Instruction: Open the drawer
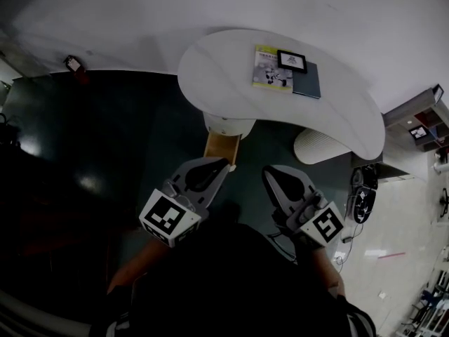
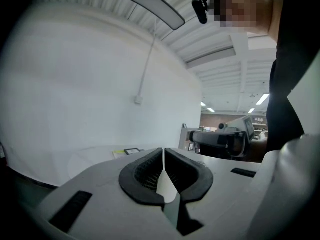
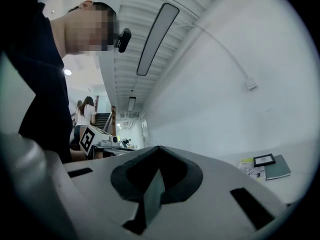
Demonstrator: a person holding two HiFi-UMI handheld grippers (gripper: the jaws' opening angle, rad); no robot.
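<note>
White wall and dark floor fill the head view. A curved white table (image 1: 210,69) holds a booklet (image 1: 270,67), a small framed picture (image 1: 292,61) and a dark notebook (image 1: 306,81). A brown wooden box (image 1: 222,148) sits under the table's edge, and I cannot tell if it is the drawer. The left gripper (image 1: 224,165) and right gripper (image 1: 269,171) are low, close to the person's body. The left gripper view shows its jaws pressed together, with nothing between them. The right gripper view shows jaws together too, holding nothing.

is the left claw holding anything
No, in the left gripper view the left claw has its jaws pressed together at the tips with nothing between them.
</note>
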